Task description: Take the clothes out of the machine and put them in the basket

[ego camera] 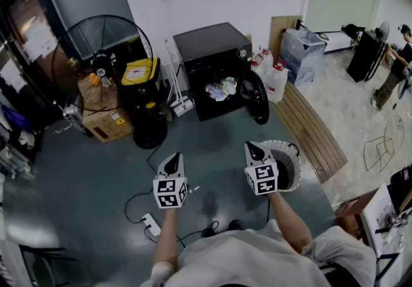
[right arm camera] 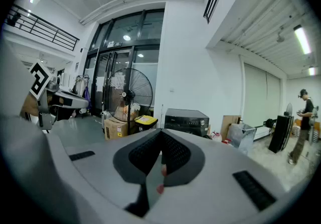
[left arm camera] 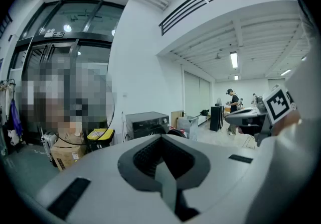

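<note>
A black washing machine (ego camera: pixel 214 54) stands against the far wall with its round door (ego camera: pixel 255 96) swung open to the right. Light-coloured clothes (ego camera: pixel 221 89) fill its opening. A white round basket (ego camera: pixel 291 158) sits on the floor near me, to the right. My left gripper (ego camera: pixel 172 164) is shut and holds nothing, in mid-air well short of the machine. My right gripper (ego camera: pixel 253 150) is shut too and holds nothing, just left of the basket. The machine (left arm camera: pixel 146 123) shows far ahead beyond the left gripper (left arm camera: pixel 161 138), and likewise the machine (right arm camera: pixel 186 119) beyond the right gripper (right arm camera: pixel 161 135).
A large standing fan (ego camera: pixel 102 54), a yellow-lidded bin (ego camera: pixel 139 73) and a cardboard box (ego camera: pixel 107 123) stand left of the machine. White jugs (ego camera: pixel 275 78) and wooden boards (ego camera: pixel 314 128) lie to its right. A power strip (ego camera: pixel 151 222) with cables lies near my feet. A person (ego camera: pixel 396 67) stands far right.
</note>
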A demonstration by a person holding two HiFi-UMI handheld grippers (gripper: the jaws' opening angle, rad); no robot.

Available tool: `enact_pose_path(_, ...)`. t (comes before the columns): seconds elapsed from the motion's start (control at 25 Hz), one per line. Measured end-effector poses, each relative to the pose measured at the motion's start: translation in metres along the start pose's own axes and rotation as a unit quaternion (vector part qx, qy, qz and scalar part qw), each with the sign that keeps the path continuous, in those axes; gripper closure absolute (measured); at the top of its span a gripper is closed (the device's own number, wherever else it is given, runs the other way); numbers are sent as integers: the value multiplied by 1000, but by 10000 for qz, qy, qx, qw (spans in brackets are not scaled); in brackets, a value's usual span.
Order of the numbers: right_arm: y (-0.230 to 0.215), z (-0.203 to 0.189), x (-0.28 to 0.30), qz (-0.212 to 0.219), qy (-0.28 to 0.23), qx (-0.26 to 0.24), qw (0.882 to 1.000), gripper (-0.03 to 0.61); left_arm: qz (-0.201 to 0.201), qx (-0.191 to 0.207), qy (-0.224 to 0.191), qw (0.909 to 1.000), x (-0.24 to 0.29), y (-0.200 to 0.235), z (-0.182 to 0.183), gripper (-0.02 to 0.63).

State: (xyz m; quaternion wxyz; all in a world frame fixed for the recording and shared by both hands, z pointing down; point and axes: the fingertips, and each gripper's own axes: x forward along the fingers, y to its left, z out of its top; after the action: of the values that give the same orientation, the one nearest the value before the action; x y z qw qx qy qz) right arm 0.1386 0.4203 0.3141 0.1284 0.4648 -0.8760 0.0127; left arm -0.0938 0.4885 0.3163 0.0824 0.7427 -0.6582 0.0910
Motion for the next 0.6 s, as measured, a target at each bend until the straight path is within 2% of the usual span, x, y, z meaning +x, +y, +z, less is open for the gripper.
enact_pose_path(0.6, -39, -13, 0, 91, -36, 37, 9999, 555, 93, -10, -72, 9999, 28, -35, 10, 595)
